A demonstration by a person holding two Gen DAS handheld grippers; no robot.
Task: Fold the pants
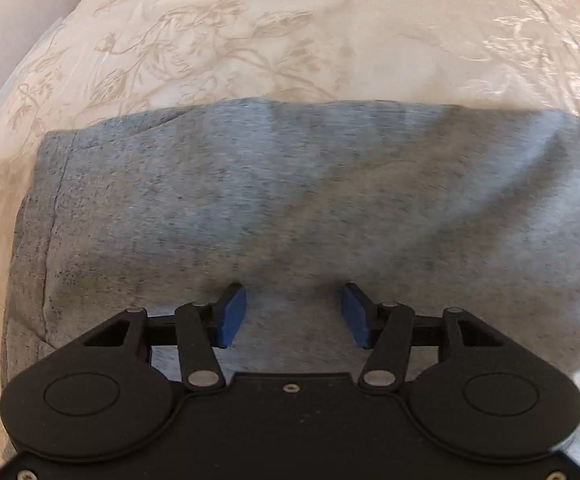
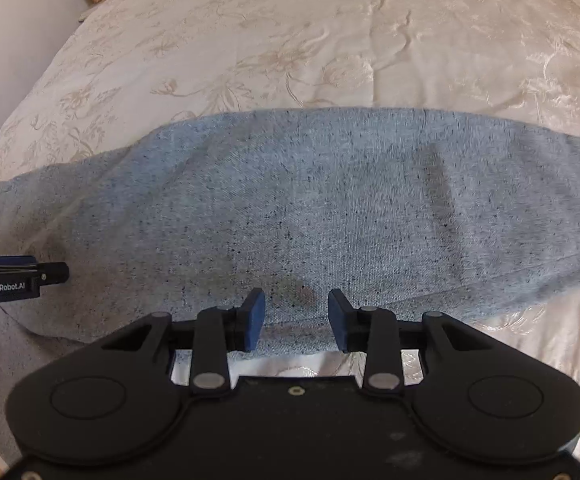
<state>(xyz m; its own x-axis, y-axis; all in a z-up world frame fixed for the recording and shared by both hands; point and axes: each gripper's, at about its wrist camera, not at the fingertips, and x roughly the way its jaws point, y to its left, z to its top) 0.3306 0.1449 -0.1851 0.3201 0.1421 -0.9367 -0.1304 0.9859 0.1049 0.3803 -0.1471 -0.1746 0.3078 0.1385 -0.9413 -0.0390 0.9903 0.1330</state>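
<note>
The grey pants [image 2: 310, 208] lie flat across the middle of both views on a cream floral bedspread [image 2: 290, 40], directly under and ahead of each hand-held gripper. The left hand-held gripper [image 1: 294, 312] and the right hand-held gripper [image 2: 296, 318] both stand open with blue pads apart and nothing gripped, the right one at the pants' lower edge, where bedspread shows beneath it. Open bedspread fills the upper frames; the pants run off the right edge, the left view is blurred, and the left tool's side pokes in at the right view's left edge.
</note>
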